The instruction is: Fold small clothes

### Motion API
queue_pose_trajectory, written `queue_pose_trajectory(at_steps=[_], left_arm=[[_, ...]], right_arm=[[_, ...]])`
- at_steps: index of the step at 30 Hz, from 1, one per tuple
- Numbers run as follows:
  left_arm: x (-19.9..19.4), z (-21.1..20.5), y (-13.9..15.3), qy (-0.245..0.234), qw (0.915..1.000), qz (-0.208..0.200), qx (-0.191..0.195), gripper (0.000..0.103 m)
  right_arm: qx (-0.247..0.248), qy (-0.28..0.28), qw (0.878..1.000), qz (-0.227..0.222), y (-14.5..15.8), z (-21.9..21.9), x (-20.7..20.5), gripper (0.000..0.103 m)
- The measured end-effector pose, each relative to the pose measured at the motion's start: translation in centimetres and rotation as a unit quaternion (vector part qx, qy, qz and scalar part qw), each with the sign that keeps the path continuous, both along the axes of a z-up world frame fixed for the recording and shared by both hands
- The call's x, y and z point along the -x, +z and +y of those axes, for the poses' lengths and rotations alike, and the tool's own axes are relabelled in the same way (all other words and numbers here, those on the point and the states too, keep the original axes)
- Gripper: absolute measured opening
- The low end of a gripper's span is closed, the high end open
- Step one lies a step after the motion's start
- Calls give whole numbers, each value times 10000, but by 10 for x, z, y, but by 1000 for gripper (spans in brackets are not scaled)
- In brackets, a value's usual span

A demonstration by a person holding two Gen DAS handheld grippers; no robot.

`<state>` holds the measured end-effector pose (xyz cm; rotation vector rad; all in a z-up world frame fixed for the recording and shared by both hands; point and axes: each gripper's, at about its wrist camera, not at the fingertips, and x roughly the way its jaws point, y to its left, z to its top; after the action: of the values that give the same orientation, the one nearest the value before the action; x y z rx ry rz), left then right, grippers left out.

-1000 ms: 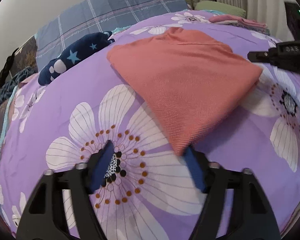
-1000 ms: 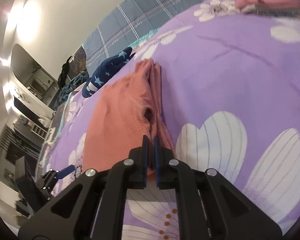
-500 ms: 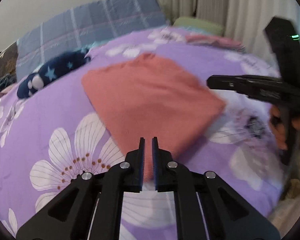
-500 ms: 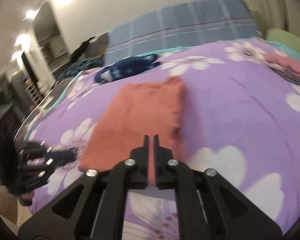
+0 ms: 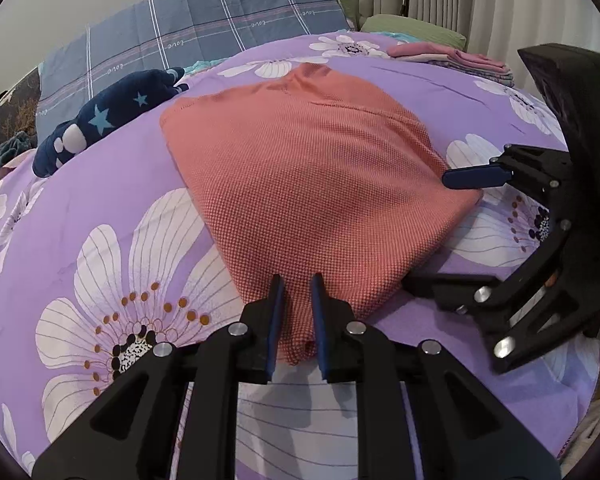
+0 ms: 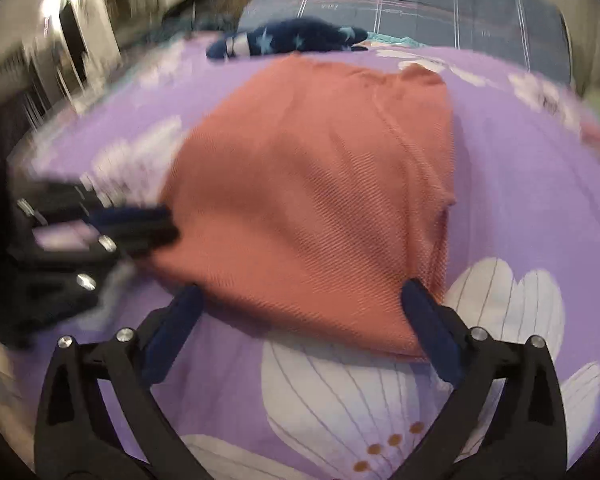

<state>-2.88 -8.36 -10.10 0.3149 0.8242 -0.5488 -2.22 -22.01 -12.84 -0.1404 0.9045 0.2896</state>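
My left claw [image 5: 296, 312] is nipped onto the near corner of the coral garment [image 5: 312, 184], its jaws having just eased slightly. The garment lies on the bed [image 5: 100, 200], running long away from that claw. My right claw [image 6: 304, 332] has just been opening and stands wide, straddling the neighbouring corner without pressing it. Beyond lie a starry navy piece [image 5: 100, 120] and folded pink clothes [image 5: 452, 58], neither in the way.

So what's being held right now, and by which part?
The left hand-held gripper pinches the coral garment by its near corner; the right hand-held gripper is open, holding nothing.
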Motion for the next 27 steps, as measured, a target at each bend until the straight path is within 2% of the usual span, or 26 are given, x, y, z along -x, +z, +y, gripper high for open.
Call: queue_pose_trajectory(at_steps=[2,5,7,13,14,15,17,19,22,24,25,26,27], left_arm=[[1,1,0,0,10000,-5,43,16],[1,2,1,4,9999,34,107,16],[0,3,1,1,9999,59,143,16],[-4,8,1,-34,9994,190,274,17],[-4,8,0,-37,9993,215,296,18],[-5,9,1,-38,9992,238,322,18],[-6,10,1,-43,9988,295,399,19],[-7,11,4,-25,9979,400,500,22],[-8,15,16,6,9959,401,809,31],[-10,20,28,94,9952,227,948,51],[-13,22,32,121,9951,169,969,54],[-16,23,35,152,9953,95,953,55],[-20,23,38,197,9959,18,884,55]], right_arm=[[-321,-25,9995,30,2,-9,-3,101],[-1207,-91,9926,133,7,-33,-4,101],[-1401,-54,9900,176,8,-36,-2,101],[-1455,77,9889,286,16,-35,5,100],[-1478,-18,9887,240,18,-37,7,94],[-1487,-221,9884,193,21,-42,8,82],[-1539,-510,9867,101,26,-50,8,70],[-1540,-851,9841,-259,40,-63,7,70],[-1442,-1003,9829,-563,56,-76,-2,72],[-1306,-1011,9841,-656,60,-79,-12,72],[-1118,-1102,9854,-661,61,-79,-20,72],[-1075,-1128,9857,-644,62,-79,-27,71],[-1136,-1101,9854,-628,61,-78,-33,62]])
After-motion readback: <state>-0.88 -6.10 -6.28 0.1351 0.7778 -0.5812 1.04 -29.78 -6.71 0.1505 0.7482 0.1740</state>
